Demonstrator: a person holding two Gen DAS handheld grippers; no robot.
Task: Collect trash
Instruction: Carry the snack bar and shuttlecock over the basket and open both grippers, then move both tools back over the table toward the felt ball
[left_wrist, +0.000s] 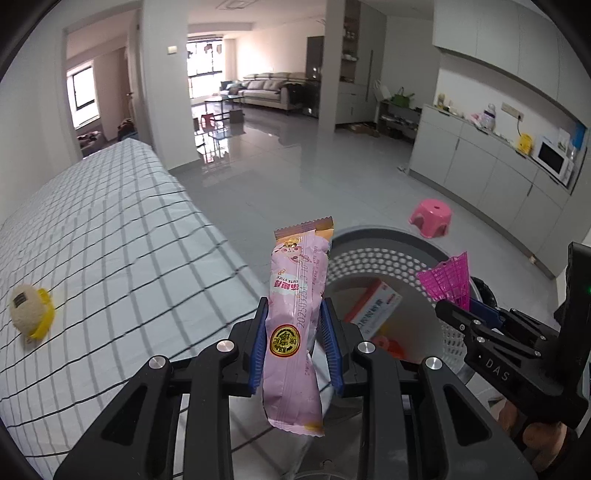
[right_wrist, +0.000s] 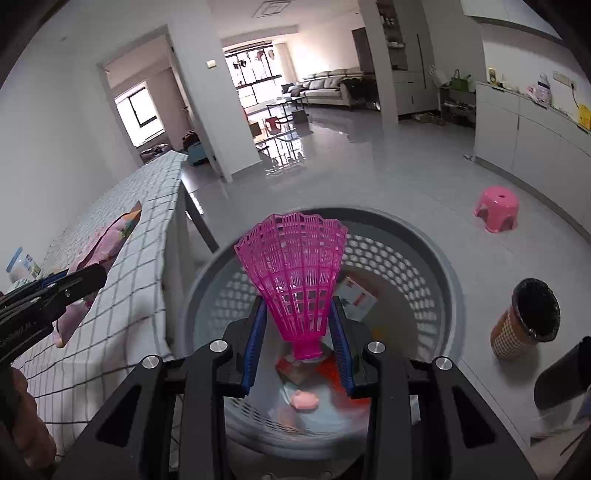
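My left gripper is shut on a pink snack wrapper, held upright at the table's edge beside the grey perforated trash basket. My right gripper is shut on a pink plastic shuttlecock, skirt up, held directly above the basket. The right gripper with the shuttlecock also shows at the right of the left wrist view. The left gripper with the wrapper shows at the left of the right wrist view. Inside the basket lie a white and red box, orange-red scraps and a small pink piece.
The table with a checked cloth is to the left; a round beige and yellow item lies on it. A pink stool and a brown bin with a black liner stand on the floor. Cabinets line the right wall.
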